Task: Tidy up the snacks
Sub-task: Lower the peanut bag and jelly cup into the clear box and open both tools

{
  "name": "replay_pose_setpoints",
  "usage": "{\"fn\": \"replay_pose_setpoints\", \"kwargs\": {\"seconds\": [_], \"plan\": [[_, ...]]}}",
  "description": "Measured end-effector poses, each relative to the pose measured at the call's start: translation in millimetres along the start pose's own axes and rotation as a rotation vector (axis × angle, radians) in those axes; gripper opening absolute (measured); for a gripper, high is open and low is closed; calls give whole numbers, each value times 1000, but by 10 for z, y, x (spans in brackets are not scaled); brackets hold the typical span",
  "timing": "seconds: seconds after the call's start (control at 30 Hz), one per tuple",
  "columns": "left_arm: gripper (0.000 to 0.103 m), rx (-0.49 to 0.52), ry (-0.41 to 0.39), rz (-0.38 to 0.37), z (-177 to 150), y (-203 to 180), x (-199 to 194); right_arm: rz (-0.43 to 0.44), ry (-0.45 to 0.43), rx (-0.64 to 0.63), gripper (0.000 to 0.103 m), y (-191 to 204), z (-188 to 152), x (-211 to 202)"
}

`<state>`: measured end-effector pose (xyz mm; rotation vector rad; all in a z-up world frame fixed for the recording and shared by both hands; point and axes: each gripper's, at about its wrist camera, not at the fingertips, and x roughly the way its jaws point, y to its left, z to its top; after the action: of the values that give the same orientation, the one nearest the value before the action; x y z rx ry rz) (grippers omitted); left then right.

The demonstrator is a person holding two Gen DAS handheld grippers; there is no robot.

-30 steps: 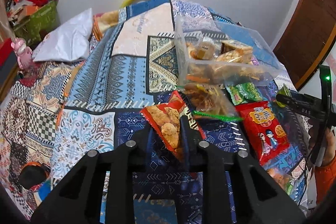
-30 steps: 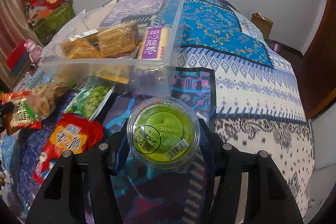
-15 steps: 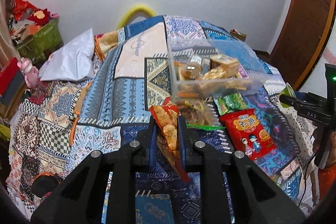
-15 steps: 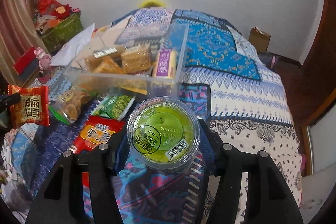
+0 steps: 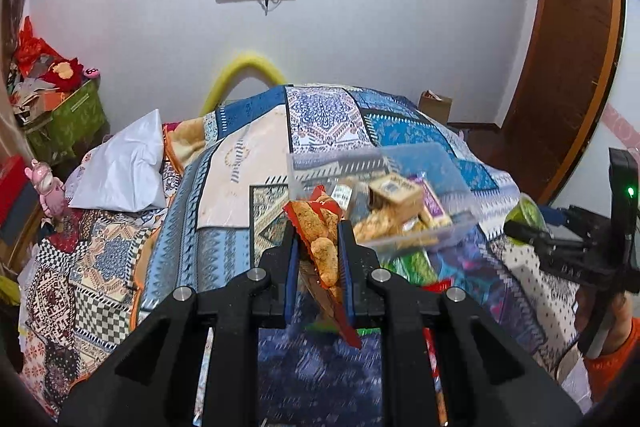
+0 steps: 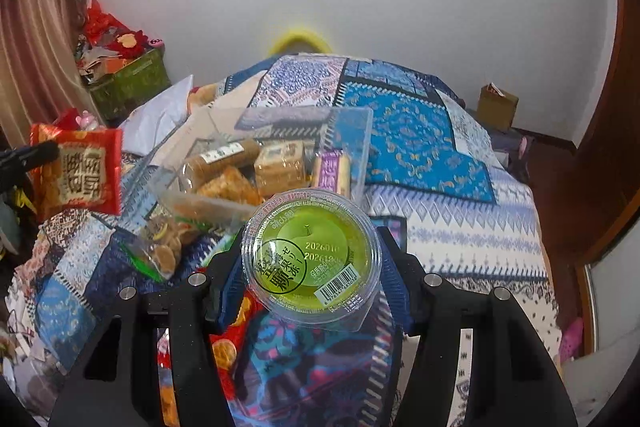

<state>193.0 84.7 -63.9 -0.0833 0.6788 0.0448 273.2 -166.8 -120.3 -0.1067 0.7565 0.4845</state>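
My left gripper [image 5: 318,231] is shut on a red snack packet [image 5: 320,243] and holds it up above the bed; the packet also shows in the right wrist view [image 6: 78,173]. My right gripper [image 6: 312,251] is shut on a green jelly cup [image 6: 312,257], held above the bed; the cup also shows in the left wrist view [image 5: 526,215]. A clear plastic bin [image 6: 344,147] with several snack packs stands on the patterned bedspread [image 6: 416,143], ahead of both grippers; it shows in the left wrist view too [image 5: 424,155].
A clear bag of biscuits [image 6: 160,247] and a red packet [image 6: 228,343] lie on the bed in front of the bin. A white pillow [image 5: 120,167] lies at the left. A green crate [image 5: 64,123] and a wooden door [image 5: 572,67] flank the bed.
Both grippers have risen well above the bed with their loads. The red packet has been lifted off the bedspread. The bin now sits lower and farther in both views.
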Motion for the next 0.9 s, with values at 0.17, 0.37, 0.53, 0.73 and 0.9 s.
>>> {"fn": "replay_pose_setpoints", "kwargs": {"seconds": [0.17, 0.37, 0.53, 0.73, 0.9], "plan": [[17, -7, -16, 5, 207, 10, 223, 12, -13, 2, 55, 17, 156, 119], [17, -12, -23, 21, 401, 41, 530, 11, -12, -12, 55, 44, 355, 359], [17, -25, -28, 34, 496, 106, 804, 2, 4, -27, 55, 28, 525, 634], [17, -51, -15, 31, 523, 197, 1174, -8, 29, -16, 55, -56, 670, 959], [18, -61, 15, 24, 493, 194, 1439, -20, 62, -1, 55, -111, 716, 1217]]}}
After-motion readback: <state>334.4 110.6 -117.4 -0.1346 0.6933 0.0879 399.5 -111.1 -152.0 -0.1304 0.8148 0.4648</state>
